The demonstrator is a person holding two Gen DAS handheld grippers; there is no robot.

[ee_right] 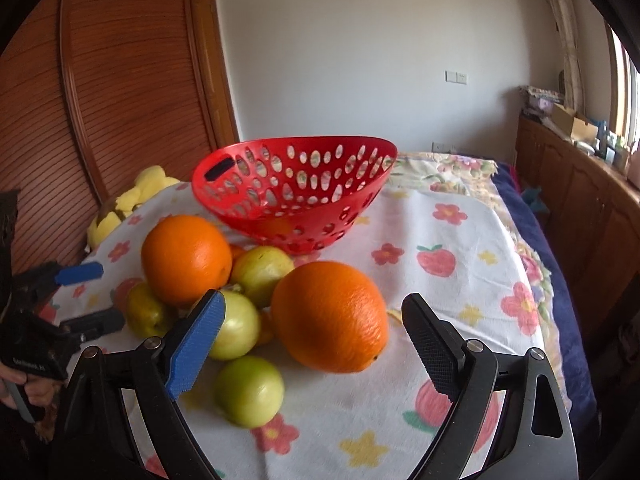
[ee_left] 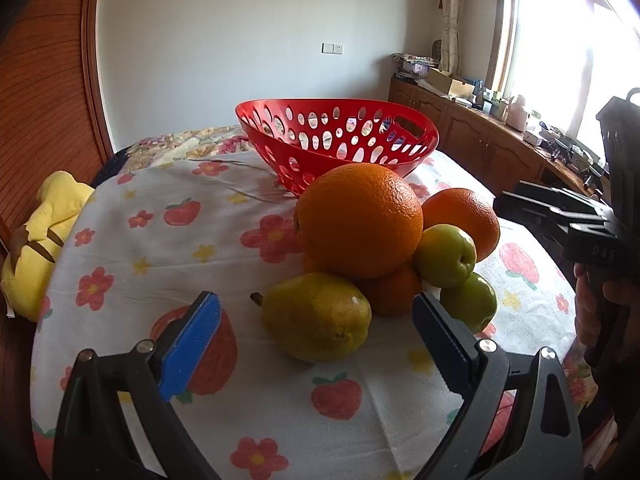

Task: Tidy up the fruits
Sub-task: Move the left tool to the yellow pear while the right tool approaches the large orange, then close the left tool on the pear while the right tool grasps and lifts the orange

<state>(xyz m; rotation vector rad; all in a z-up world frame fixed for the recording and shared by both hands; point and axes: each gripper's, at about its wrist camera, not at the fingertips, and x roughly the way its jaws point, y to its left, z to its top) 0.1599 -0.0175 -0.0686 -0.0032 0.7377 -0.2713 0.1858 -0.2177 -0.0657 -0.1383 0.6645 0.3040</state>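
A pile of fruit lies on a flowered cloth. In the left wrist view my left gripper (ee_left: 316, 312) is open, with a yellow-green pear (ee_left: 316, 316) between its fingers, apart from both pads. Behind it sit a big orange (ee_left: 358, 220), a second orange (ee_left: 466, 216) and two green apples (ee_left: 446, 256). An empty red perforated basket (ee_left: 340, 140) stands behind the pile. In the right wrist view my right gripper (ee_right: 314, 316) is open around a large orange (ee_right: 330, 316), not touching it. Green apples (ee_right: 248, 390) lie to its left. The basket's rim (ee_right: 296, 146) is beyond.
A yellow plush toy (ee_left: 44, 236) lies at the cloth's left edge by a wooden louvred door (ee_left: 40, 100). Wooden cabinets (ee_left: 480, 140) with clutter run along the right under a window. The right gripper shows at the right in the left wrist view (ee_left: 560, 216).
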